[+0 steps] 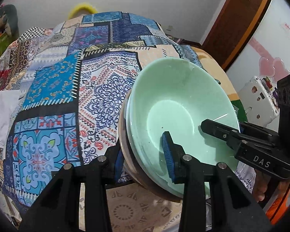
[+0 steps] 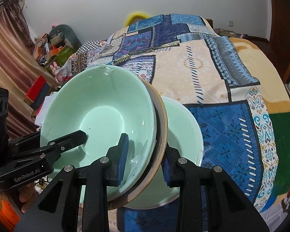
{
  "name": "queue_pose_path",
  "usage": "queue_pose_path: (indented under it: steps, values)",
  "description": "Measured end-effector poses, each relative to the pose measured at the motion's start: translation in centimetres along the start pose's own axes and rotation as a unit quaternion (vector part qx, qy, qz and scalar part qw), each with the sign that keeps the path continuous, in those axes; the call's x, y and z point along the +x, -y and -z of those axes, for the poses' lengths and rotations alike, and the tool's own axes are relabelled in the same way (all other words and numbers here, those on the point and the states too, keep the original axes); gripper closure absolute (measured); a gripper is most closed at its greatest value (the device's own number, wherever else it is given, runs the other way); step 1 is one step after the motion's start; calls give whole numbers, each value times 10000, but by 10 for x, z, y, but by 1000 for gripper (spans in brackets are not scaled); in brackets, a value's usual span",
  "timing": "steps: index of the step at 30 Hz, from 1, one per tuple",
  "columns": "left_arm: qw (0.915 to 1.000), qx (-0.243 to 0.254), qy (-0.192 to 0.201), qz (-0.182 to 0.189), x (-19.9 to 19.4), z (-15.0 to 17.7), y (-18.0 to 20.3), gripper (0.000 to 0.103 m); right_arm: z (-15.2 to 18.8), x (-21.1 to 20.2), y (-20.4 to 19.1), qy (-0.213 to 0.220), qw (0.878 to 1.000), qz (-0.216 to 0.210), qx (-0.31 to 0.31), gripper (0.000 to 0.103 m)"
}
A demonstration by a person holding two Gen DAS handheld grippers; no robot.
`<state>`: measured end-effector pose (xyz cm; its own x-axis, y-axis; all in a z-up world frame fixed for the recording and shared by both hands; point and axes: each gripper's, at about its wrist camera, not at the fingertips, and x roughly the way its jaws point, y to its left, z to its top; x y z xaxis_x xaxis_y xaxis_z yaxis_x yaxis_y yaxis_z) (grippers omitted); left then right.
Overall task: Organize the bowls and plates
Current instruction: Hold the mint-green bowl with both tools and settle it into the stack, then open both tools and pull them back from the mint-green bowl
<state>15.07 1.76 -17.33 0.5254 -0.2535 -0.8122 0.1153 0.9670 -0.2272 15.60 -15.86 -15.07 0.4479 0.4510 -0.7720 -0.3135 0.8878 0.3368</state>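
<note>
A stack of pale green bowls (image 1: 179, 104) with a brown-rimmed plate (image 1: 123, 147) under them is held tilted above the bed. My left gripper (image 1: 143, 154) is shut on the stack's near rim, one blue pad inside the top bowl and one under the plate. My right gripper (image 2: 145, 154) is shut on the opposite rim of the same stack (image 2: 106, 106), clamping the brown-rimmed plate (image 2: 161, 119). A further green bowl or plate (image 2: 183, 127) sits below the brown one. Each gripper shows in the other's view: the right gripper (image 1: 222, 133) and the left gripper (image 2: 67, 139).
A patchwork blue and cream bedspread (image 1: 67, 81) covers the bed (image 2: 232, 96) under the stack. A white cabinet with pink hearts (image 1: 264, 44) and a wooden door (image 1: 235, 19) stand right. Clutter and a curtain (image 2: 7, 58) stand left.
</note>
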Motion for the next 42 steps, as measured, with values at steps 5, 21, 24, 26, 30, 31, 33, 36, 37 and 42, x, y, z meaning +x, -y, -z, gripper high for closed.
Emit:
queue_pose_path:
  steps: [5,21,24,26,30,31,33,36,37,42]
  values:
    - [9999,23,-108,11,12,-1,4,66,3,4,8,-72,9999,9,92,74]
    - [9994,1,-344,73,40,2,3,66,13,18,19,-219,9996,170,95,74]
    - [9995,53,-314,27,38,4,4,66,14,18,20,-200,9997,124,86,72]
    - [9996,121,-208,-128,34,5,5,64,14,18,20,-254,9995,136,107,70]
    - [9994,161,4,-309,14,4,5,57,14,7,19,-226,9995,208,112,66]
    - [9994,152,53,-318,10,3,4,56,14,2,18,-181,9996,219,91,65]
    - [9991,131,224,-341,-6,2,5,54,12,-11,13,-29,9996,271,29,60]
    - [9977,148,550,-355,-33,0,10,52,9,-35,5,299,9991,271,-87,58]
    - [9971,171,655,-348,-42,0,12,52,8,-44,1,416,9987,272,-139,57]
    - [9888,257,1413,-400,-97,3,26,46,4,-93,-18,1059,9932,257,-402,54]
